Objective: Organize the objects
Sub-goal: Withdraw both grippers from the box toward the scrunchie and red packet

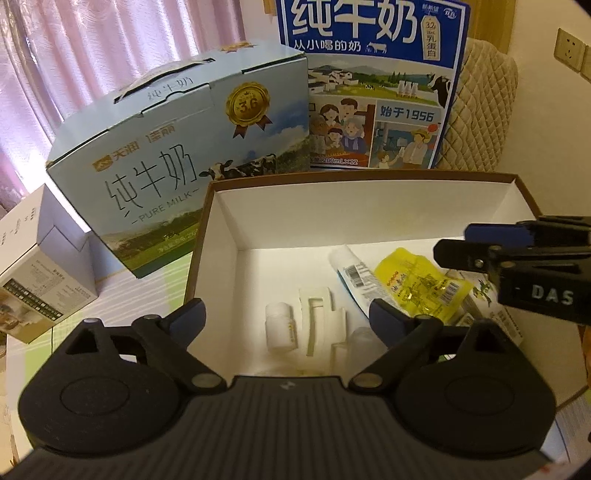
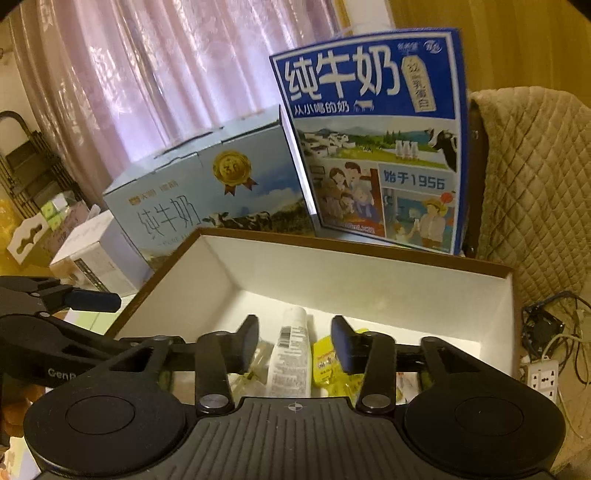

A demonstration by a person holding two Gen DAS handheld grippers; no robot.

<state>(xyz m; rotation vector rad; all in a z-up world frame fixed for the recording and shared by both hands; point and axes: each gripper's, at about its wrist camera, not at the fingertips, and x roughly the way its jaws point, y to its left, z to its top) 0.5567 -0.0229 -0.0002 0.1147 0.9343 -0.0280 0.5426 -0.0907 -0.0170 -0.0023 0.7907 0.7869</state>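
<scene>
1. Left gripper (image 1: 286,314) hovers over the white open box (image 1: 229,221), jaws spread wide, holding nothing.
2. Right gripper (image 2: 295,343) hangs part-open and empty above the tube (image 2: 291,354) and yellow packet (image 2: 332,373) lying inside the box.

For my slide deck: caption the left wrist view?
Left gripper open above a white box holding a small bottle, tube and yellow packet.

Pink pleated curtains (image 2: 155,81) across the upper left, daylight glowing through; yellowish wall (image 1: 546,33) at upper right with a beige wall socket (image 1: 570,50); quilted tan chair cover (image 2: 535,177) at right; white power strip (image 2: 543,380) and tangled cables (image 2: 554,325) at lower right
</scene>
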